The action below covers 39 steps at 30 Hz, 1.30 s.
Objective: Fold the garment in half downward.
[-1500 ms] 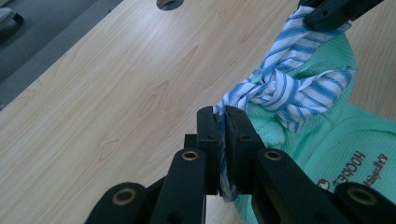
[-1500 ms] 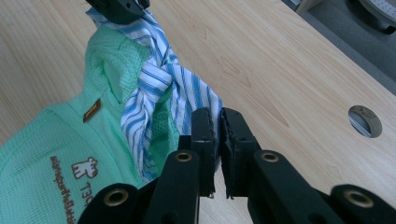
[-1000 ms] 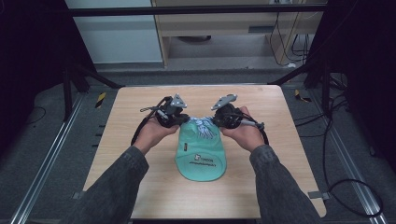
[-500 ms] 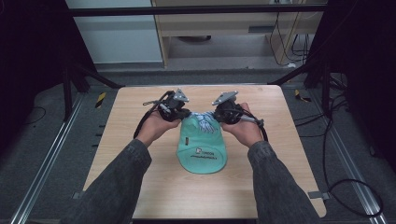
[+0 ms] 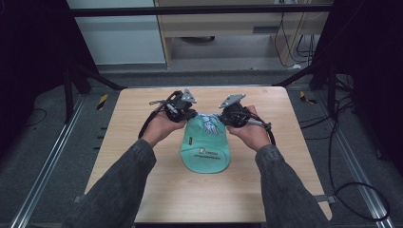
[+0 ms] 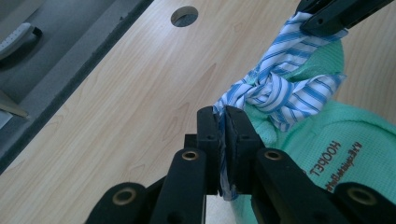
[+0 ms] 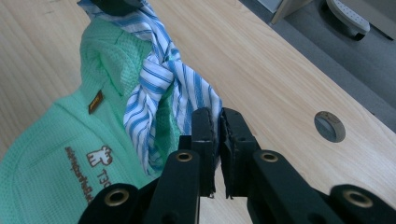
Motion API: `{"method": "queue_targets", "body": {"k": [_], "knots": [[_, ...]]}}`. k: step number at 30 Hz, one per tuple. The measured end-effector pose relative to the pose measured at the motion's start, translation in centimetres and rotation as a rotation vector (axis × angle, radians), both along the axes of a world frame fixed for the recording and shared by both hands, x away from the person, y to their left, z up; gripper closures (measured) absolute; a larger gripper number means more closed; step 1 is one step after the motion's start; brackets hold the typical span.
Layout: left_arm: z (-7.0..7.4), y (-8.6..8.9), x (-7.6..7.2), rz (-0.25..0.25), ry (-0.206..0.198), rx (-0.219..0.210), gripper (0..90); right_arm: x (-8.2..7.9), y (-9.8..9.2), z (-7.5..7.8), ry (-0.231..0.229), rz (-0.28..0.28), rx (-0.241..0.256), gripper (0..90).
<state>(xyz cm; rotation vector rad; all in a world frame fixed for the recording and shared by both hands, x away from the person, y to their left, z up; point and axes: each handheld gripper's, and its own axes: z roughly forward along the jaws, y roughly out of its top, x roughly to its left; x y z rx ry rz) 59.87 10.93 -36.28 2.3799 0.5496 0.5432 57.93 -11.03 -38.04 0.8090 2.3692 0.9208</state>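
Both clenched on blue-and-white striped cloth strip, left claw and right claw: risks slipping free or dragging mint-green knit garment across tabletop.

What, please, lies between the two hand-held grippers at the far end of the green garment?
A knotted blue-and-white striped cloth spans the gap: the left hand-held gripper pinches one end and the right hand-held gripper the other, over the green garment. Both gripper views show it.

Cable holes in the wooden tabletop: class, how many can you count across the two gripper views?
2. One hole lies at the top of the left gripper view, near the table edge. One hole, plugged grey, lies at right in the right gripper view. The green garment may hide others.
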Motion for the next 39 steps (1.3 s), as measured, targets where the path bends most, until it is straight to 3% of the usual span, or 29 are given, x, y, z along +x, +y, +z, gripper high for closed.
{"method": "queue_targets", "body": {"k": [6, 16, 39], "knots": [[-0.6, -0.1, -1.1, -0.008, -0.016, -0.001, 85.3, -1.1, -0.1, -0.7, -0.005, 0.011, -0.002, 84.6], [-0.7, -0.9, -0.5, -0.010, -0.006, -0.010, 85.3, -1.6, -0.6, -0.4, -0.011, -0.004, 0.002, 84.6], [-2.8, 0.0, -4.8, -0.030, -0.015, -0.060, 85.2, -4.3, -0.7, -2.3, -0.007, 0.025, -0.001, 84.5]]}}
